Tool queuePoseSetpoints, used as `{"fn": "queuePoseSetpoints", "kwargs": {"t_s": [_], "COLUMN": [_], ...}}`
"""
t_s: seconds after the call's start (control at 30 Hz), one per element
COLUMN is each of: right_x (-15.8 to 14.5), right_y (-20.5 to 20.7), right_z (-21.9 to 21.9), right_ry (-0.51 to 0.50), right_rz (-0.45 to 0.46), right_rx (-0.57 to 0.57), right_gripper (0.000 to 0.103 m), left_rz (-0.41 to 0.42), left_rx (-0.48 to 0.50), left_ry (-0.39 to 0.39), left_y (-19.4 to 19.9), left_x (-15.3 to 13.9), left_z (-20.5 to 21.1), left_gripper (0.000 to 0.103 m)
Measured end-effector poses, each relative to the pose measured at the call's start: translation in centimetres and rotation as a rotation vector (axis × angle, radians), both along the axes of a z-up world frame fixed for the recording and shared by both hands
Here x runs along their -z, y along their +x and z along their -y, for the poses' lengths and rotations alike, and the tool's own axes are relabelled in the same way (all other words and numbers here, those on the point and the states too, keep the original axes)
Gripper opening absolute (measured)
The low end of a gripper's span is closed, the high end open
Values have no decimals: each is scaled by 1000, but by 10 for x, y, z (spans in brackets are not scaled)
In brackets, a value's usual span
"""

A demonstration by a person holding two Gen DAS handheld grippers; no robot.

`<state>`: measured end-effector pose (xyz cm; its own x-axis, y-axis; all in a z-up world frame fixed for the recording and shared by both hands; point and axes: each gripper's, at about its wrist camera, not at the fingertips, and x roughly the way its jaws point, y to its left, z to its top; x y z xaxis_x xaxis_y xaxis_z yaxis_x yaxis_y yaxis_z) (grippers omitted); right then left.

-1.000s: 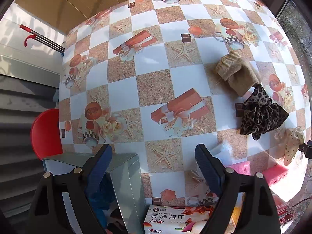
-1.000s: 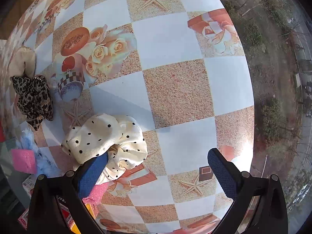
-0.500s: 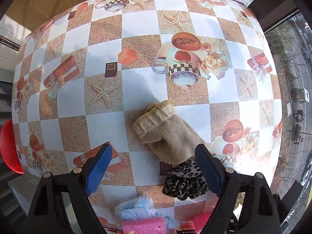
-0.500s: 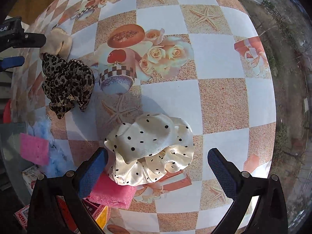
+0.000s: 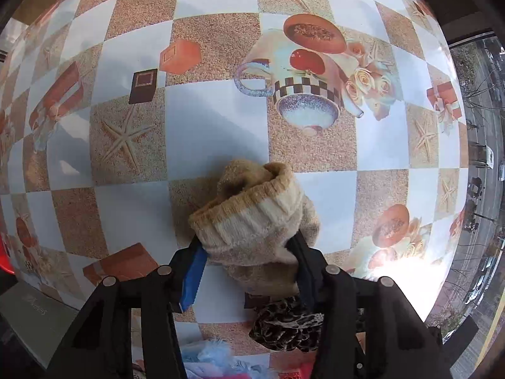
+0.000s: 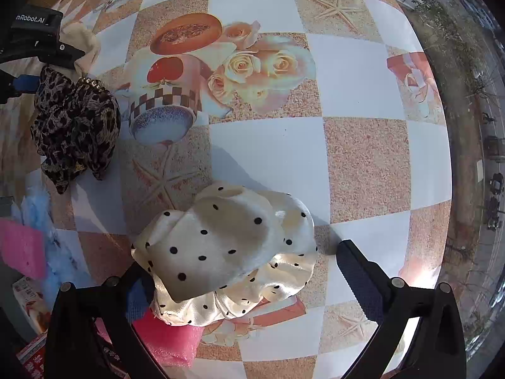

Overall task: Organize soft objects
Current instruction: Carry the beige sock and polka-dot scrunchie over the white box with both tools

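Note:
My left gripper [image 5: 249, 252] is shut on a beige knitted sock [image 5: 252, 221], whose ribbed cuff stands up between the blue pads; it also shows in the right wrist view [image 6: 83, 42]. A leopard-print scrunchie [image 5: 287, 325] lies just below it on the table, and shows in the right wrist view [image 6: 74, 126]. My right gripper [image 6: 246, 271] is open around a cream polka-dot satin scrunchie [image 6: 230, 252], which lies on the table between the fingers.
The table [image 6: 372, 158] has a checked cloth with printed cups, starfish and gift boxes. Pink foam pieces [image 6: 19, 249] and a light blue fluffy item [image 6: 60, 252] lie at the left. A clear box corner [image 5: 28, 303] and printed cartons [image 6: 31, 297] sit near the front edge.
My left gripper moved forward onto the beige sock and closed on it. My right gripper moved closer over the polka-dot scrunchie and stays open.

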<state>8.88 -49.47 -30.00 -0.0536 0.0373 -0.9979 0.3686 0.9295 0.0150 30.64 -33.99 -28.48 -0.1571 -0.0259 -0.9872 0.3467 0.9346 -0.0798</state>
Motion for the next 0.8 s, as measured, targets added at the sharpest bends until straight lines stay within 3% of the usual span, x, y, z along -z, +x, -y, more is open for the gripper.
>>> {"fn": "queuePoseSetpoints", "kwargs": {"t_s": [0.03, 0.07, 0.1, 0.13, 0.2, 0.33, 0.53, 0.8], "right_x": [-1, -2, -7, -14, -21, -31, -53, -73], "right_y": [0, 0, -1, -2, -2, -10, -33, -87], "right_z": [-4, -18, -19, -21, -23, -4, 11, -6], "right_ry": [-7, -13, -19, -24, -19, 122, 175, 199], "right_rz": [5, 18, 35, 54, 80, 145, 184, 191], "right_rx": [1, -3, -14, -27, -40, 71, 162, 202], "right_gripper": [98, 88, 73, 64, 31, 29, 29, 29], "left_rz": [19, 44, 67, 89, 140, 216, 301, 313], "left_rx": [28, 60, 88, 105, 125, 135, 178, 235], "left_ry": [14, 23, 25, 25, 15, -11, -38, -52], "left_y": [-3, -6, -10, -14, -19, -31, -76, -165], "left_x": [-3, -7, -12, -16, -28, -58, -109, -150], "left_z": [4, 7, 10, 11, 9, -1, -36, -94], "left_gripper": [32, 23, 21, 19, 19, 19, 19, 19]}}
